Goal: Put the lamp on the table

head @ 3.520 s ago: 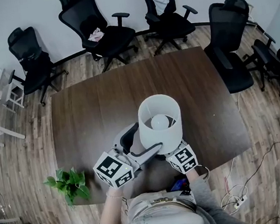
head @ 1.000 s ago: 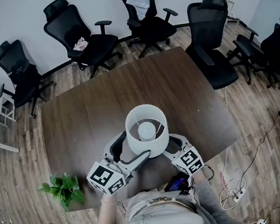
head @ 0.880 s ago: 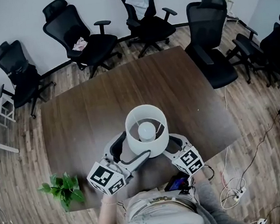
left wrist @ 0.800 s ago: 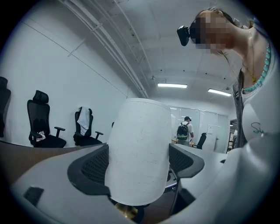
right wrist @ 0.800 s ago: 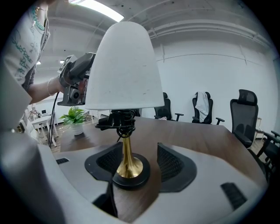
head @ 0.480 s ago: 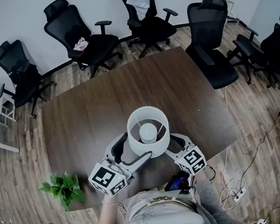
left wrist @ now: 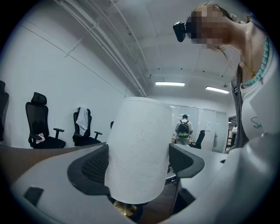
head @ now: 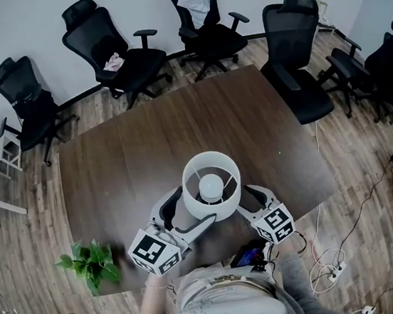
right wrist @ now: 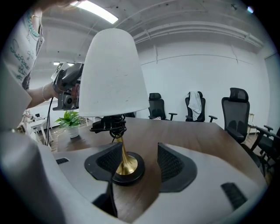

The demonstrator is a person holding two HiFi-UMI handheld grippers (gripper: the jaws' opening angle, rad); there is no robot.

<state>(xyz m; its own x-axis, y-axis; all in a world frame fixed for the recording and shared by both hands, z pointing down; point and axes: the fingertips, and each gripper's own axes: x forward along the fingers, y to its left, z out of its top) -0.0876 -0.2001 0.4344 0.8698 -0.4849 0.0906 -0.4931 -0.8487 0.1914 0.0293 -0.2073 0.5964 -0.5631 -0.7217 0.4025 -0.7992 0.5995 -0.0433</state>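
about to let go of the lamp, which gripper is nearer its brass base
Right. The right gripper's open jaws flank the base, low down; the left gripper is higher up, jaws closed on the shade.

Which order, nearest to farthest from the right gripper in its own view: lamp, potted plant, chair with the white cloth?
1. lamp: its base sits between the right gripper's jaws.
2. potted plant: off to the left, by the edge of the table.
3. chair with the white cloth: beyond the table's far end, right of centre.
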